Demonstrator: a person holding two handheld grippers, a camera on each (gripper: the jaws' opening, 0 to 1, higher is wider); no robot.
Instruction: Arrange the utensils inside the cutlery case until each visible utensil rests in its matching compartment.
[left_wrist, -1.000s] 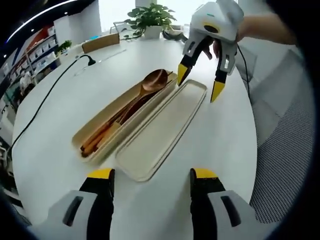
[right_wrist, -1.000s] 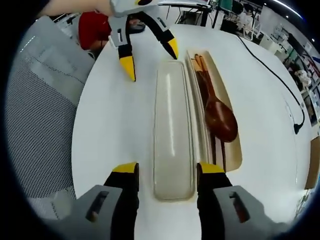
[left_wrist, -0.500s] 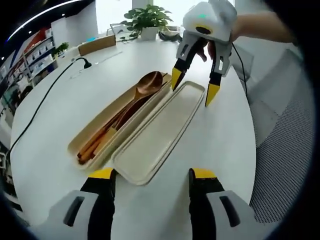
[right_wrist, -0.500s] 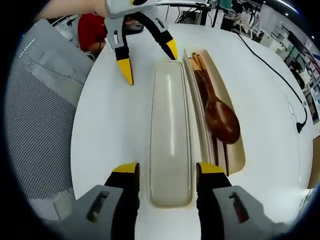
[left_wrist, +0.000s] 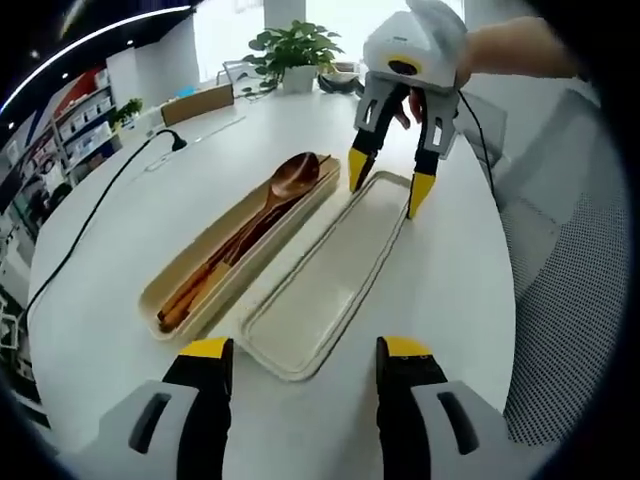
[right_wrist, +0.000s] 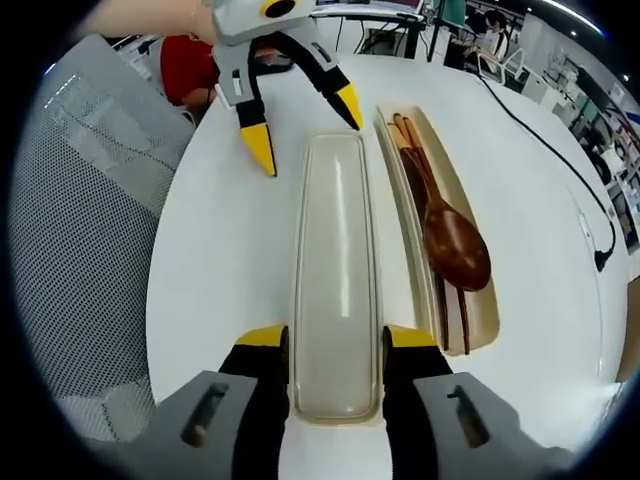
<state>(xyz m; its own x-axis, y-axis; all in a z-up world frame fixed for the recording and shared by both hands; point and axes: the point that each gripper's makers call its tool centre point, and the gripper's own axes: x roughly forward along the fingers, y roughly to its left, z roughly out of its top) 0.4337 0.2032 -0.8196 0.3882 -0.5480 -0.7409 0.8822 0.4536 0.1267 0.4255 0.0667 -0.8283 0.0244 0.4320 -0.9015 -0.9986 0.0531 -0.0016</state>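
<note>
A beige cutlery case base (left_wrist: 178, 283) (right_wrist: 487, 318) lies on the white table, holding a brown wooden spoon (left_wrist: 290, 178) (right_wrist: 456, 245) and chopsticks (left_wrist: 205, 280) (right_wrist: 408, 150). Beside it lies the separate lid (left_wrist: 335, 270) (right_wrist: 338, 250), hollow side up. My right gripper (right_wrist: 335, 337) (left_wrist: 386, 184) has both fingers against the sides of one lid end. My left gripper (left_wrist: 305, 350) (right_wrist: 306, 128) is open, with its tips spread wider than the opposite lid end.
A potted plant (left_wrist: 292, 45) stands at the table's far side. A black cable (left_wrist: 85, 215) (right_wrist: 545, 140) runs across the table near the case base. A mesh chair (left_wrist: 575, 300) (right_wrist: 95, 230) sits just past the table edge on the lid's side.
The right gripper's fingers have narrowed onto the lid end. A thin gap now shows between lid and base. The left gripper stays open at the other end.
</note>
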